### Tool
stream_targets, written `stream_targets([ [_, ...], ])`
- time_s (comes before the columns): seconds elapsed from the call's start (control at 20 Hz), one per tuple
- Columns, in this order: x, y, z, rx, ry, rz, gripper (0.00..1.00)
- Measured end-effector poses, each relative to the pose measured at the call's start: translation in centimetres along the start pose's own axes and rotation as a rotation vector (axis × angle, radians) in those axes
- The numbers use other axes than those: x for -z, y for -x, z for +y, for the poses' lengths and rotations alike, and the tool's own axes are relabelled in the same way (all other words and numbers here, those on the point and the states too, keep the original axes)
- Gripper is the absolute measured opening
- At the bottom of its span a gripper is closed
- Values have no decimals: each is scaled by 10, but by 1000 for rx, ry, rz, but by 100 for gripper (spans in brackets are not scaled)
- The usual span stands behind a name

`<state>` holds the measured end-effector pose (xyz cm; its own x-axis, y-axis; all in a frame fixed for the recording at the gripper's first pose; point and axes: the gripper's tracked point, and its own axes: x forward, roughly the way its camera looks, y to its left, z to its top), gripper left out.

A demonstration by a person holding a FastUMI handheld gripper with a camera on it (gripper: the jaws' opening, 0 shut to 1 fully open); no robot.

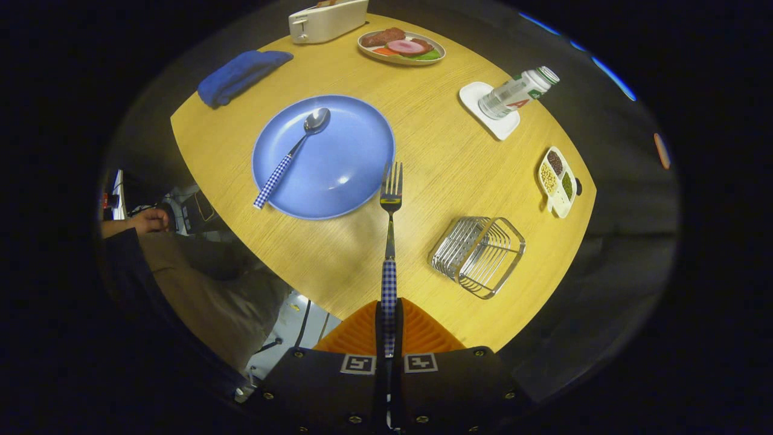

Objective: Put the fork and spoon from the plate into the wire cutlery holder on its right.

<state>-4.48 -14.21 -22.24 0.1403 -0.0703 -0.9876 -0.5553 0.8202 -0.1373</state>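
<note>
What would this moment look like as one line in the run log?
gripper: shut on fork, lifted | spoon: on blue plate | wire cutlery holder: holds no cutlery, right of fork | next: likely fork into holder

A blue-and-white checked pattern is seen on the handles of the fork [390,241] and the spoon [292,156], while their heads are silver. The plate [350,157] is coloured light blue, the table [447,163] yellow wood-grain, and the folded cloth [241,75] dark blue. The wire cutlery holder [478,255] is silver.
</note>
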Motion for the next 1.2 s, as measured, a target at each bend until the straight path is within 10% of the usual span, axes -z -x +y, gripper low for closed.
stream_targets([
  [1.2, 67, 1, -105, 29, -134, 193, 3],
])
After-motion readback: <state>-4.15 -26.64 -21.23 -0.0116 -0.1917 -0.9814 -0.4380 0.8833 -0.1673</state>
